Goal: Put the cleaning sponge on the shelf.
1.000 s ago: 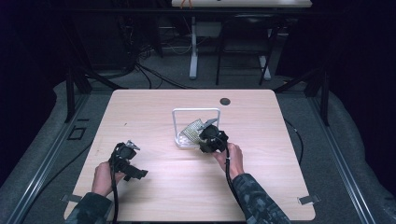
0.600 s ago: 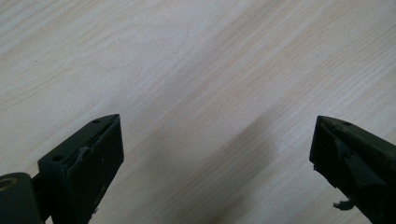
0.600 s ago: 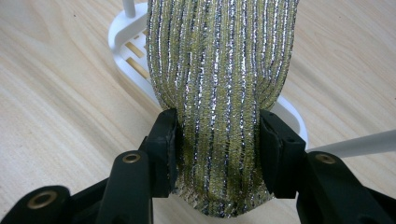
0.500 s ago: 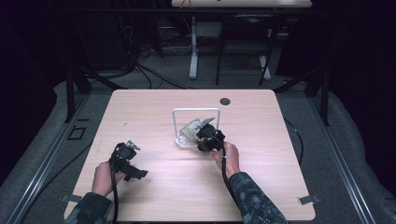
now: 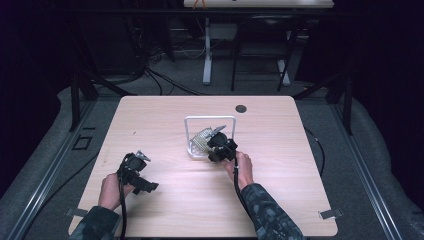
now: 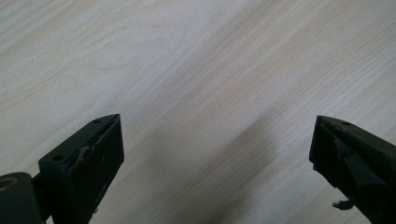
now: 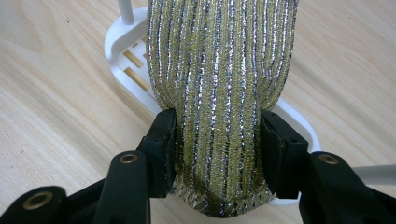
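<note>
Pinching glittery sponge (image 7: 219,93): right claw (image 7: 217,140) | left claw (image 6: 215,158) spread over table (image 6: 187,56)

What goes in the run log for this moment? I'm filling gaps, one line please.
right gripper: shut on glittery cloth over white rack | left gripper: open above bare table, idle

On the table (image 5: 165,110), the rack (image 5: 210,120) stands centre, a round hole (image 5: 241,108) behind it.

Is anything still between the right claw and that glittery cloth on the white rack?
Nothing visible: the right claw is already shut on the glittery cloth, jaws pressing both its sides above the white rack.
</note>
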### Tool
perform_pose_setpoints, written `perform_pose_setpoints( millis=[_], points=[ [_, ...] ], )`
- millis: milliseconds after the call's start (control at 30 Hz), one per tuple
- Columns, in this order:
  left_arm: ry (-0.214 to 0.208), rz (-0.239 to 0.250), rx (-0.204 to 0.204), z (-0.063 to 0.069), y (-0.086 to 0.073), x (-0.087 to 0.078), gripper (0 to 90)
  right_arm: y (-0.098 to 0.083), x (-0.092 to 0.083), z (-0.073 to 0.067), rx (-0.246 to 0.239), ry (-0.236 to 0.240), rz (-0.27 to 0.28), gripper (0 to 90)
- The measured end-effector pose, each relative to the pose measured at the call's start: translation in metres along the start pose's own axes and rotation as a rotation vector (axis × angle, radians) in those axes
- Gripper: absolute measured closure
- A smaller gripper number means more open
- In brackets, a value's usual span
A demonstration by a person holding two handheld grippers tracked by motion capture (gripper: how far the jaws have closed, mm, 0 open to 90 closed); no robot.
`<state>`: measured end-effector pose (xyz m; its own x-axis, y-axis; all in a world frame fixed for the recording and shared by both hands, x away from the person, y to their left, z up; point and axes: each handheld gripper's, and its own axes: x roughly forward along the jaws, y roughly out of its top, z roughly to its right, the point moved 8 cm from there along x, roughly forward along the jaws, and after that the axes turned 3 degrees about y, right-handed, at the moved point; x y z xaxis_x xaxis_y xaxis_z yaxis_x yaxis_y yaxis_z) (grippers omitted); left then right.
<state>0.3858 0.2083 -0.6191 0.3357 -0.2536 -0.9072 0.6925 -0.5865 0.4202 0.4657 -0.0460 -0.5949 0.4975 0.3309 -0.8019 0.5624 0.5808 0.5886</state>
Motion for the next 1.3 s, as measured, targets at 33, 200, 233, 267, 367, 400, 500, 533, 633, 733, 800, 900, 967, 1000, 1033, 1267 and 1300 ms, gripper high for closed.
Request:
perform_pose_setpoints(
  millis=[33,200,233,267,367,400,500,533,633,733,800,900,967,1000,1033,1267,1300],
  points=[
    [0.001,0.0,-0.002,0.0,0.0,0.0,3.2,0.0,0.001,-0.001,0.003,-0.002,0.0,51.3],
    [0.006,0.0,0.006,0.001,0.002,0.0,3.2,0.002,0.005,-0.001,0.008,-0.006,-0.005,49.7],
    [0.004,-0.003,0.008,0.002,0.002,0.001,3.2,0.002,0.005,-0.001,0.008,-0.006,-0.005,49.7],
    [0.001,-0.003,0.01,0.002,0.002,0.001,3.1,0.003,0.005,-0.001,0.013,-0.009,0.0,49.6],
    [0.0,-0.006,0.017,0.003,0.003,0.002,3.1,0.005,0.008,0.0,0.019,-0.017,-0.009,47.6],
    [0.0,-0.005,0.019,0.003,0.003,0.002,3.1,0.006,0.009,0.001,0.018,-0.016,-0.005,47.2],
    [0.0,-0.002,0.014,0.002,0.002,0.002,3.1,0.005,0.01,0.001,0.028,-0.013,-0.012,46.0],
    [-0.001,-0.001,0.011,0.002,0.002,0.001,3.1,0.006,0.011,0.001,0.03,-0.011,-0.008,45.6],
    [-0.004,-0.002,0.011,0.002,0.001,0.001,3.2,0.006,0.011,0.001,0.036,-0.011,-0.014,45.0],
    [-0.004,-0.001,0.009,0.002,0.002,0.001,3.2,0.006,0.012,0.0,0.039,-0.008,-0.014,45.0],
    [-0.005,-0.001,0.017,0.003,0.002,0.001,3.1,0.006,0.012,0.0,0.041,-0.002,-0.014,45.0],
    [-0.006,-0.001,0.013,0.003,0.002,0.001,3.1,0.006,0.012,0.0,0.044,-0.001,-0.01,44.9],
    [-0.005,0.0,0.013,0.003,0.002,0.001,3.1,0.007,0.012,-0.001,0.051,-0.001,-0.007,44.6],
    [-0.005,0.001,0.014,0.003,0.002,0.001,3.1,0.007,0.012,-0.001,0.052,-0.004,-0.006,44.4],
    [-0.005,0.002,0.014,0.002,0.002,0.001,3.2,0.007,0.012,0.0,0.051,-0.005,-0.007,44.2],
    [-0.005,0.004,0.012,0.002,0.002,0.0,3.1,0.007,0.011,-0.001,0.048,-0.005,-0.002,41.7],
    [-0.002,0.002,0.013,0.002,0.002,0.0,3.1,0.008,0.011,-0.001,0.049,-0.004,-0.002,42.1]
  ],
)
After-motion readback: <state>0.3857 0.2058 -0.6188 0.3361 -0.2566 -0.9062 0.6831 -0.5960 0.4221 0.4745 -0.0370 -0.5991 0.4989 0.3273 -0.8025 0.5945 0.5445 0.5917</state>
